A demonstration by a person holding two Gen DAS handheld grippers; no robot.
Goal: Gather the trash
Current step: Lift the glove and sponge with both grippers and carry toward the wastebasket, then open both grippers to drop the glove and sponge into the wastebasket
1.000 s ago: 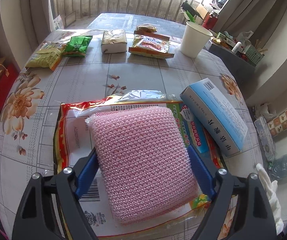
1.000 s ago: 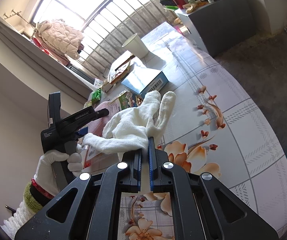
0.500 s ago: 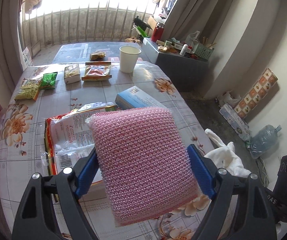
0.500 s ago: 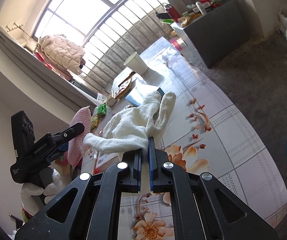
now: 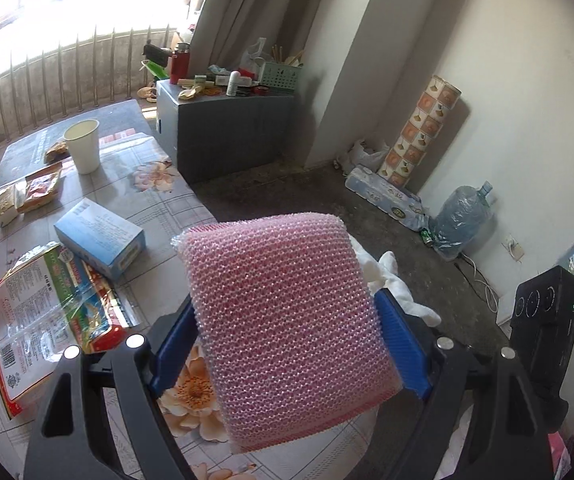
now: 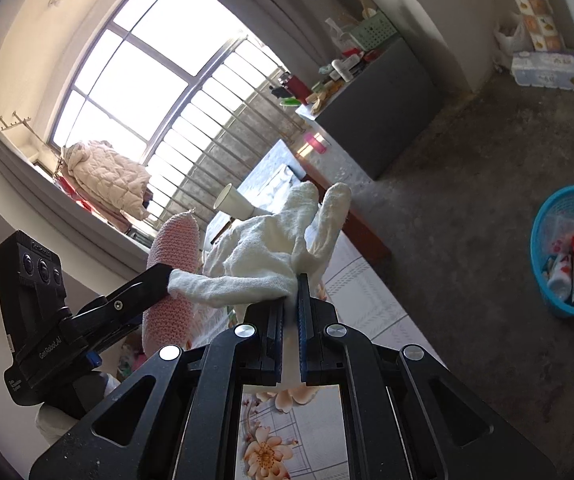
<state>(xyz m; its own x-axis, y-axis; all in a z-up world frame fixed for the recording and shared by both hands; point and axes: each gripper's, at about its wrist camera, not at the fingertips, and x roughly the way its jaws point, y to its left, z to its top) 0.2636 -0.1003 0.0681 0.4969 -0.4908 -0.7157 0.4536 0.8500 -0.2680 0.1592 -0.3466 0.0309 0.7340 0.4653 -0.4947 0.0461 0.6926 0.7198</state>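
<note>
While the left gripper clamps a pink sponge above the table's right edge, the right gripper pinches a white glove. A blue basket of trash stands on the floor.

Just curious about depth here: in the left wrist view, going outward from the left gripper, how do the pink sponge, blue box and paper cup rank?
1. Pink sponge, clamped in the left gripper.
2. Blue box, on the table, left.
3. Paper cup, far left, toward the window.

Left gripper fingers spread around a load; right gripper fingers pinched.
</note>
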